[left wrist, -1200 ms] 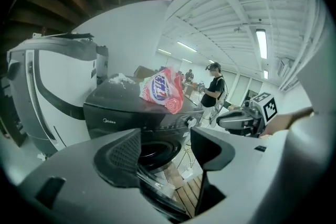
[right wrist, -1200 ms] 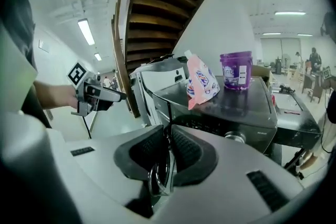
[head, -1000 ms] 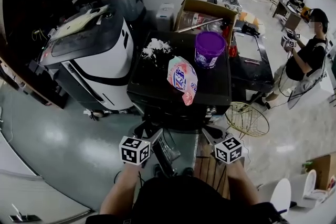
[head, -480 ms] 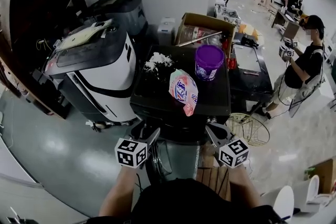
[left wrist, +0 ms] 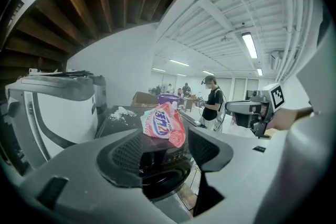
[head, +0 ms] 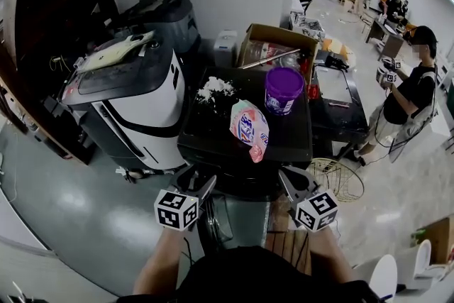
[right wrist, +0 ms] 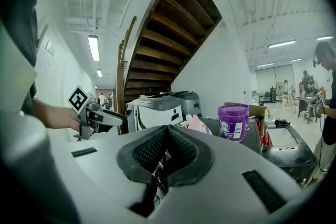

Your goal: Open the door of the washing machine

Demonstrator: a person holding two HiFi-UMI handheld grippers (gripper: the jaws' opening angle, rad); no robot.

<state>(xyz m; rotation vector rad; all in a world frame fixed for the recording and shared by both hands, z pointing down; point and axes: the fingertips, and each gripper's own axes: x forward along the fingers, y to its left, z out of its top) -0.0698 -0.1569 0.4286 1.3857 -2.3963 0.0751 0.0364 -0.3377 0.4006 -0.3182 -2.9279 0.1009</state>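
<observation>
The black washing machine (head: 213,131) stands in front of me, and its round dark door (left wrist: 160,181) shows low in the left gripper view. On its top lie a pink detergent bag (head: 248,128), a purple bucket (head: 284,89) and spilled white powder (head: 215,89). My left gripper (head: 202,184) hovers at the machine's front left. Its jaws are closing with nothing between them (left wrist: 165,147). My right gripper (head: 287,177) is at the front right, shut and empty (right wrist: 167,131). Neither gripper touches the door.
A white and black appliance (head: 135,96) stands left of the machine. An open cardboard box (head: 273,46) sits behind it, and a round wire basket (head: 337,177) lies on the floor at the right. A person (head: 408,96) stands farther right. A dark staircase hangs overhead.
Both grippers have lifted a little in front of the machine. The bag, the bucket and the powder have not moved.
</observation>
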